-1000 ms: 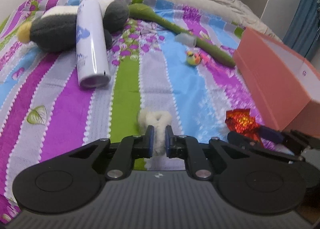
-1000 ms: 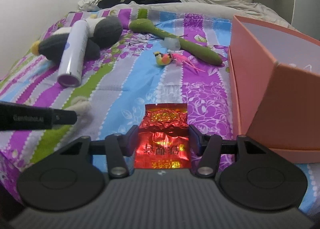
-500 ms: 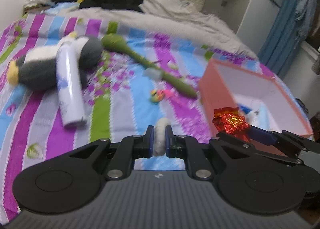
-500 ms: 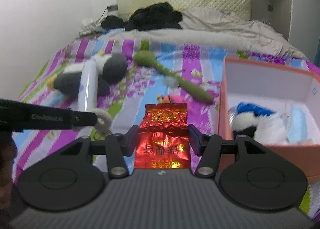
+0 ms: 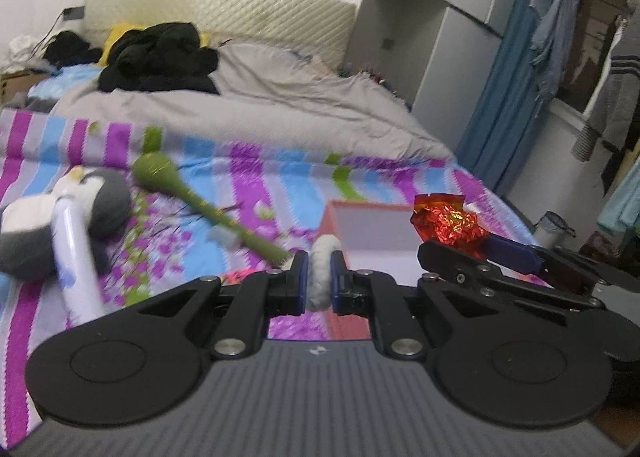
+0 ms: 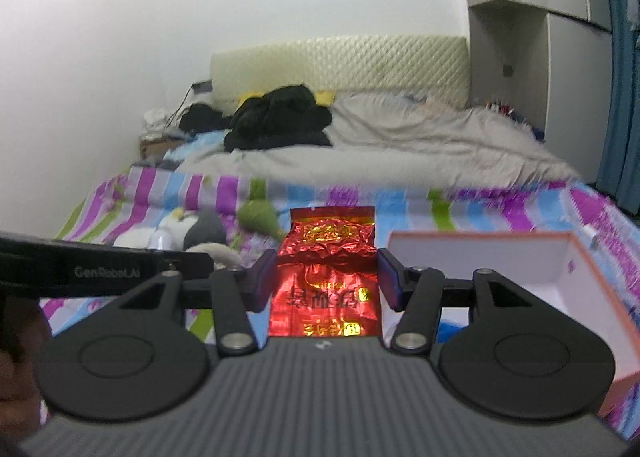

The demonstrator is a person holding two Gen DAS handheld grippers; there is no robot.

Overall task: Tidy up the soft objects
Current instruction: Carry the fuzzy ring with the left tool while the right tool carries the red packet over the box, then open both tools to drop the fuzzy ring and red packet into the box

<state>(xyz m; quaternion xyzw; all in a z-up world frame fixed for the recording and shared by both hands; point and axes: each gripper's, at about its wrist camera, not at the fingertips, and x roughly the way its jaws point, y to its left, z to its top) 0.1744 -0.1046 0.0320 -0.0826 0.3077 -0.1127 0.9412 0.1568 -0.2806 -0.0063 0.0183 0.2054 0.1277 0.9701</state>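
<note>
Item: left gripper (image 5: 319, 280), jaws clenched on a small white fluffy loop (image 5: 320, 271); pinched edge-on so the pile compresses and cannot slip

Item: right gripper (image 6: 325, 277), jaws set wide and grasping a crinkled red foil packet (image 6: 326, 273) by its two side edges; held flat, print facing up, likely to keep the pouch from folding

Item: open salmon-pink cardboard box with white interior (image 6: 592, 289), on the striped purple, blue and green bedspread (image 5: 248, 177), just ahead of both loads; judged the destination

Items lying on the bedspread: grey-and-white plush penguin (image 5: 28, 241), white spray can (image 5: 74, 257) resting across it, long green plush stem (image 5: 192, 197). Neither carried item is in the box yet
</note>
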